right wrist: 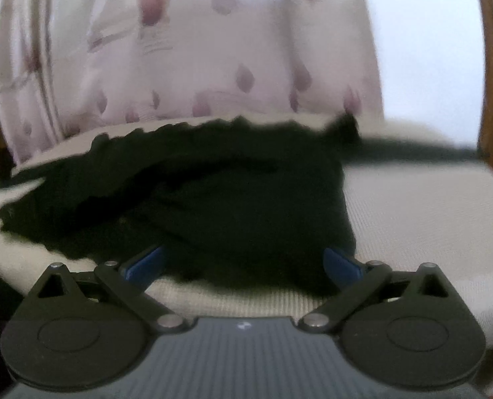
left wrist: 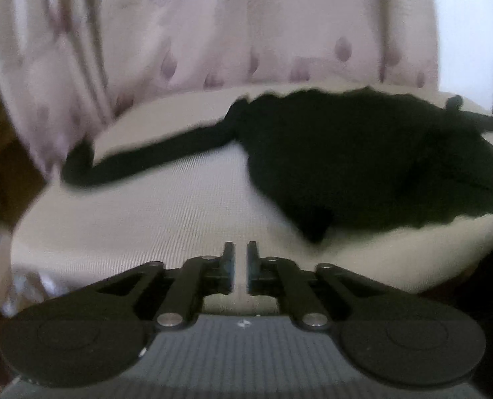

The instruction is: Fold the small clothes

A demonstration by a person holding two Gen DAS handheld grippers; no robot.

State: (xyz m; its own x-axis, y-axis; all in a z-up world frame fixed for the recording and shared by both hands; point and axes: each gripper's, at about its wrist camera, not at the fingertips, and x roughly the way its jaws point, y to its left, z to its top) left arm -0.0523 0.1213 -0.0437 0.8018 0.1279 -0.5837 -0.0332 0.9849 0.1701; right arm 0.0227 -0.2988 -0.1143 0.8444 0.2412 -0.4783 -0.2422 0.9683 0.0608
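Lying on cushion [left wrist: 146, 216], black garment [left wrist: 362, 166]

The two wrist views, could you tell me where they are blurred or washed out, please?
Left wrist view: motion smear on the black garment and the patterned curtain, while the left gripper stays sharp; the upper right corner is blown out white. Right wrist view: softer all over, the garment a detail-free dark mass, with glare upper right and fisheye bending at the edges.
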